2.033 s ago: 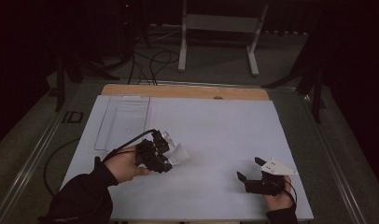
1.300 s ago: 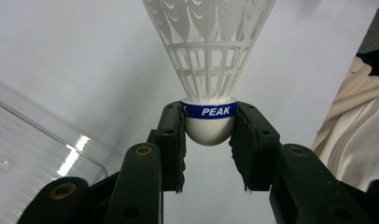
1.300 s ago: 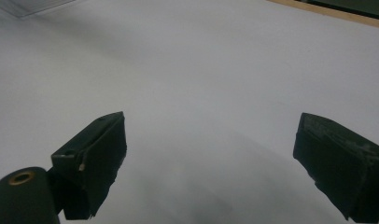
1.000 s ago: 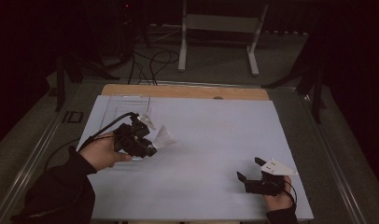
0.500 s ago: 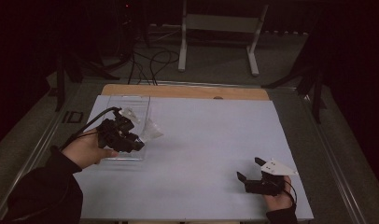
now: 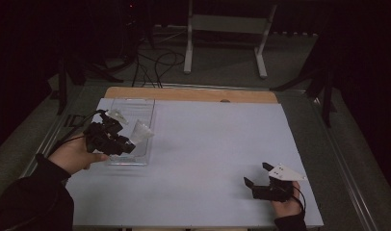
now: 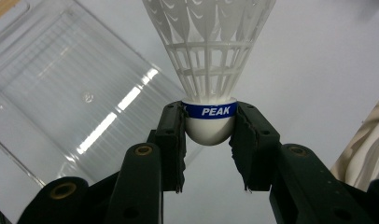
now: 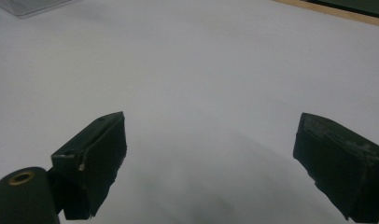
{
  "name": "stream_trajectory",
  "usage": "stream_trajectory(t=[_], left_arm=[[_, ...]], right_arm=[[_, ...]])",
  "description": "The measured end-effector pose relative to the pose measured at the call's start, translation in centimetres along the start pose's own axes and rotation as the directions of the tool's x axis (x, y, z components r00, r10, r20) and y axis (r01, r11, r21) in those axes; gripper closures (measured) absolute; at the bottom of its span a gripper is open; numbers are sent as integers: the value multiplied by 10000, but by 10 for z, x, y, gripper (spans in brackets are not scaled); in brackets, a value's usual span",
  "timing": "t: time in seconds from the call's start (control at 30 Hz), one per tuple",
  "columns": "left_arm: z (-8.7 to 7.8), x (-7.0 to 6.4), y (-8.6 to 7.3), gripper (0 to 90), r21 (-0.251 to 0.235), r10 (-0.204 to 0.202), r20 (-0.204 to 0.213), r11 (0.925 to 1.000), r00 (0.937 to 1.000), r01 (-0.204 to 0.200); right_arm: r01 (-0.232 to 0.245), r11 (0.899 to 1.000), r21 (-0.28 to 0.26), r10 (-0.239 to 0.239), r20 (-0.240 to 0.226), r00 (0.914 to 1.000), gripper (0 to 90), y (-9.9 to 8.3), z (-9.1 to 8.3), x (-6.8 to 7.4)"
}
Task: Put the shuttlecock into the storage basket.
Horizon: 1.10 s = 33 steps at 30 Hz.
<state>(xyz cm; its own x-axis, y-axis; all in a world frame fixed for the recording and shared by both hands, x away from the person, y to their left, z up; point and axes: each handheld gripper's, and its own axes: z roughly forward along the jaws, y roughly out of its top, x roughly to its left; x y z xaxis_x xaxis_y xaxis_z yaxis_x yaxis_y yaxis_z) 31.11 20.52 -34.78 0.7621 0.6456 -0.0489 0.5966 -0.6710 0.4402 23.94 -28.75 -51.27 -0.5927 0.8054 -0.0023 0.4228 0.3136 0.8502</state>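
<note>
A white plastic shuttlecock (image 7: 208,70) with a blue "PEAK" band is clamped by its rounded base between the jaws of my left gripper (image 7: 209,135). In the high view that left gripper (image 6: 128,144) holds the shuttlecock (image 6: 140,131) over the near right part of a clear plastic tray (image 6: 119,107) at the table's left. The tray (image 7: 47,84) looks empty beneath it. My right gripper (image 6: 255,177) rests low at the front right of the white table (image 6: 213,134), open; its jaws (image 8: 211,163) stand wide apart with nothing between them.
A wooden strip (image 6: 193,95) runs along the table's far edge. Beyond it stand a white metal stand (image 6: 227,24) and cables (image 6: 155,62) on the dark floor. A metal rail (image 6: 345,159) borders the table's right side.
My left gripper has carried the shuttlecock from the table's front middle leftward and away, to above the clear tray. The right gripper has stayed in place, open.
</note>
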Motion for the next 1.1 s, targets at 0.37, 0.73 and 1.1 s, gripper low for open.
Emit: stream_trajectory(t=[0.37, 0.73, 1.1], left_arm=[[-10, 13, -15, 661, -199, -173, -167, 9997, 9997, 169], [-14, 30, -30, 660, -412, -153, -320, 9991, 9994, 140], [-17, 53, -44, 660, -375, -728, -698, 9968, 9949, 703]], right_arm=[[-19, 10000, 38, 19, -8, 10000, 93, 0, 0, 0], [6, 10000, 73, -6, 2, 10000, 93, 0, 1, 1], [13, 9999, 107, -13, -17, 10000, 93, 0, 1, 2]])
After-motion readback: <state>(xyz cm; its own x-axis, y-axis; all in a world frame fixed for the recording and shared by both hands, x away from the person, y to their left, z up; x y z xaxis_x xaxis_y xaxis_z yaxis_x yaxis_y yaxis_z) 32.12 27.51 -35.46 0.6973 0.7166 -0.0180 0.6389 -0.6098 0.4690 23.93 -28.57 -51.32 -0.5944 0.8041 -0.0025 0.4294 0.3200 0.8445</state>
